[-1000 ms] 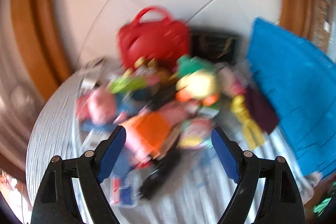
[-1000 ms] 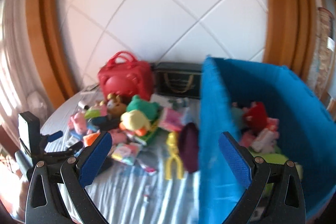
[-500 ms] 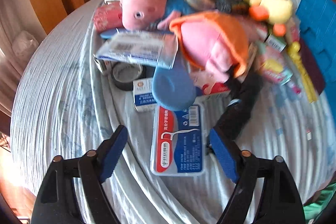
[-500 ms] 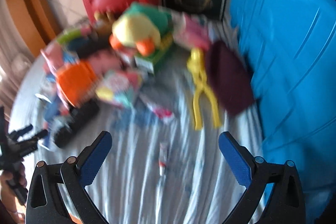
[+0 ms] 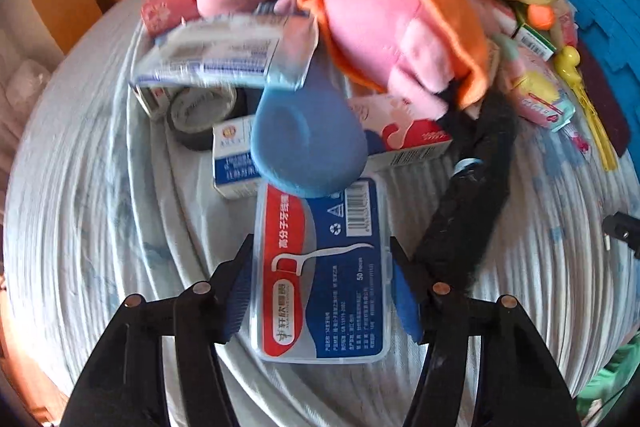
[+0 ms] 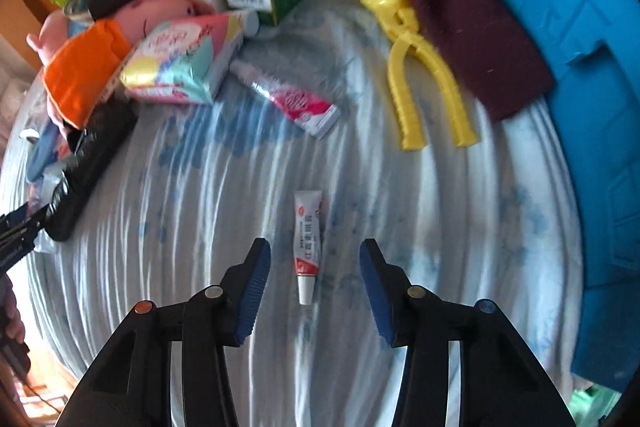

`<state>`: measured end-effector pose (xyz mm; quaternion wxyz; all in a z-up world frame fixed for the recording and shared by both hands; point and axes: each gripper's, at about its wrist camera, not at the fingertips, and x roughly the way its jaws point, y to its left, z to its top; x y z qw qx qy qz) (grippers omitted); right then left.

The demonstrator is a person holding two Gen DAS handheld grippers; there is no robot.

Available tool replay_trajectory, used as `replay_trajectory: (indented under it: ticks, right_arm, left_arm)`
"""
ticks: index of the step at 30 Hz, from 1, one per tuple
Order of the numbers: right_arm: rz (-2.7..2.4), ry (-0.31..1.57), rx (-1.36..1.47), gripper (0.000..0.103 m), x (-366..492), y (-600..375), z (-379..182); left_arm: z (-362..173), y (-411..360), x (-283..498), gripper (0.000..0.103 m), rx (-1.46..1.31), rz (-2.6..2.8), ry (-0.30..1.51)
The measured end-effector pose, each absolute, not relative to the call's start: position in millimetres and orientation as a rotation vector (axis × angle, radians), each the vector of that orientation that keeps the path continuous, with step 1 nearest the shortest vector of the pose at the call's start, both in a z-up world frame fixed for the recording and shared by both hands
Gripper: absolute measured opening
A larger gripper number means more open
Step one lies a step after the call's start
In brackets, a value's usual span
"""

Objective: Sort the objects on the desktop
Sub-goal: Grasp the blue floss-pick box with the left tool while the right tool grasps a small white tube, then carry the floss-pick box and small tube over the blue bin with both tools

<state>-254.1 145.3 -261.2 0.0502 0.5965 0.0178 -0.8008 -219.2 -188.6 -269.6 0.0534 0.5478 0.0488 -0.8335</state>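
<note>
Now your left gripper (image 5: 322, 287) is closing around the floss-pick box (image 5: 324, 275), pads at its edges, while your right gripper (image 6: 314, 283) closes, not yet touching, around the small ointment tube (image 6: 308, 245). Beyond the box, the blue spoon (image 5: 308, 143) overlaps it; lifting could drag the spoon along.

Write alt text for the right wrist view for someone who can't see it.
The right gripper points down at a striped cloth, its jaws closing around a small white tube that lies between them, untouched. Behind lie yellow tongs, a maroon pouch, plush toys and boxes, with a blue bin at right.
</note>
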Motion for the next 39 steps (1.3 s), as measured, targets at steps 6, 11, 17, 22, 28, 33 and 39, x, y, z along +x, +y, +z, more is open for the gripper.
replay_trajectory:
  ticks: [6, 11, 17, 22, 28, 33, 39]
  right_arm:
    - [-2.439, 0.160, 1.823, 0.016, -254.0, 137.0, -266.8]
    - [-2.454, 0.108, 1.765, 0.016, -246.2, 140.3, -248.1]
    - [-2.525, 0.053, 1.600, 0.009, -235.8, 143.9, -193.0]
    - [-2.563, 0.107, 1.535, 0.010, -234.8, 142.0, -166.7]
    - [-2.406, 0.090, 1.672, 0.012, -242.5, 145.4, -215.5]
    - [-2.325, 0.210, 1.697, 0.013, -249.2, 136.2, -244.2]
    - [-2.258, 0.327, 1.712, 0.018, -260.8, 129.0, -263.7]
  left_arm:
    - [-259.7, -191.1, -200.8, 0.059, 1.650, -2.525, 0.187]
    - [-222.6, -182.7, -184.1, 0.059, 1.514, -2.593, 0.131]
    - [-174.3, -168.2, -187.3, 0.059, 1.374, -2.701, 0.099]
    - [-145.8, -155.8, -199.4, 0.059, 1.332, -2.780, 0.089]
    - [-171.6, -138.6, -203.9, 0.059, 1.450, -2.733, 0.084]
    - [-199.2, -121.6, -199.9, 0.059, 1.557, -2.684, 0.085]
    - [-223.9, -107.2, -201.4, 0.059, 1.641, -2.619, 0.092]
